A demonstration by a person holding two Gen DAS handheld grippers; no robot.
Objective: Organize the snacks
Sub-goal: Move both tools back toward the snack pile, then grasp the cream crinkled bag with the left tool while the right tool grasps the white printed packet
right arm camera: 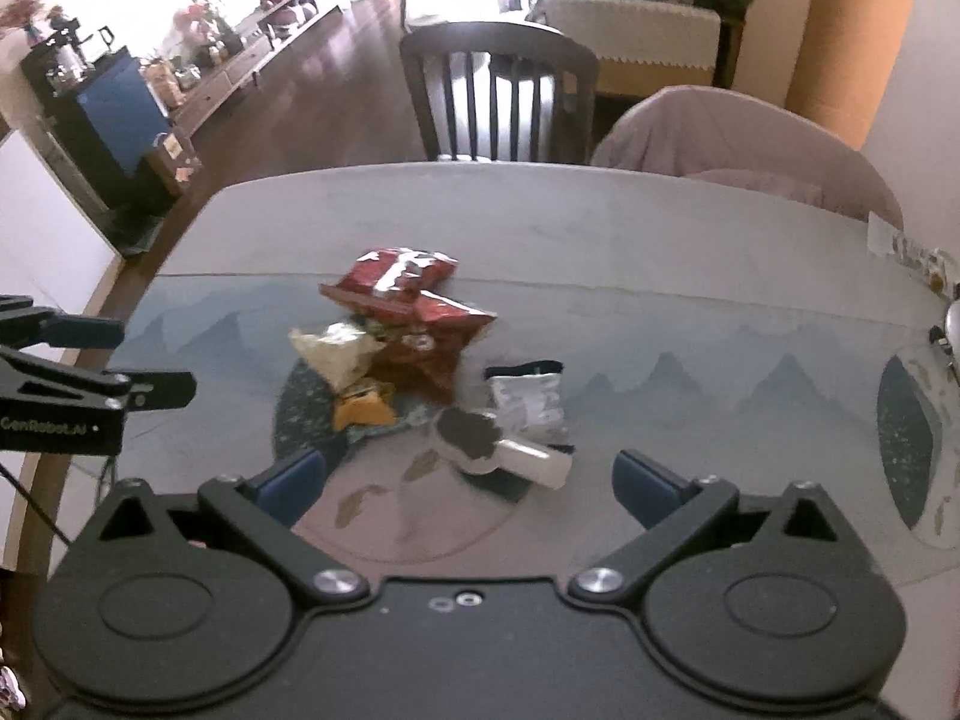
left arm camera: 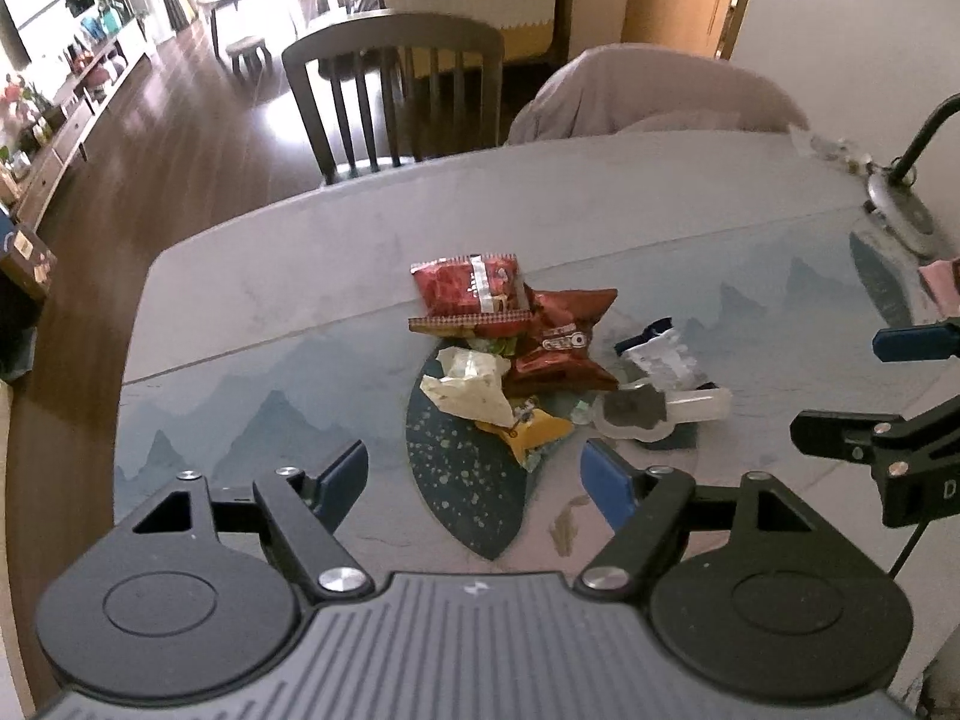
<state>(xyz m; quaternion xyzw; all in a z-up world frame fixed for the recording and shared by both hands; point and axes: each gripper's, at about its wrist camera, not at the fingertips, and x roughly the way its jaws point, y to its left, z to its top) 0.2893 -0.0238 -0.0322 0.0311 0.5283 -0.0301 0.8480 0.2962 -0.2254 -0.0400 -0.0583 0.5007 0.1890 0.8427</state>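
red snack bags (left arm camera: 516, 324): 2 | pale bag (left arm camera: 468, 387): 1 | yellow bag (left arm camera: 531, 429): 1 | white bag (left arm camera: 660, 357): 1 | desk (left arm camera: 270, 300): 1 | left gripper (left arm camera: 474, 483): wide apart, holding nothing | right gripper (right arm camera: 474, 483): wide apart, holding nothing

Both wrist views look steeply down, near table (left arm camera: 240, 300); share snack pile (left arm camera: 516, 348).

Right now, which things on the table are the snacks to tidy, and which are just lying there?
Snacks to tidy: red packet, Oreo bag, cream packet, yellow packet, white packet, clear tube.

Just lying about: lamp, chair.
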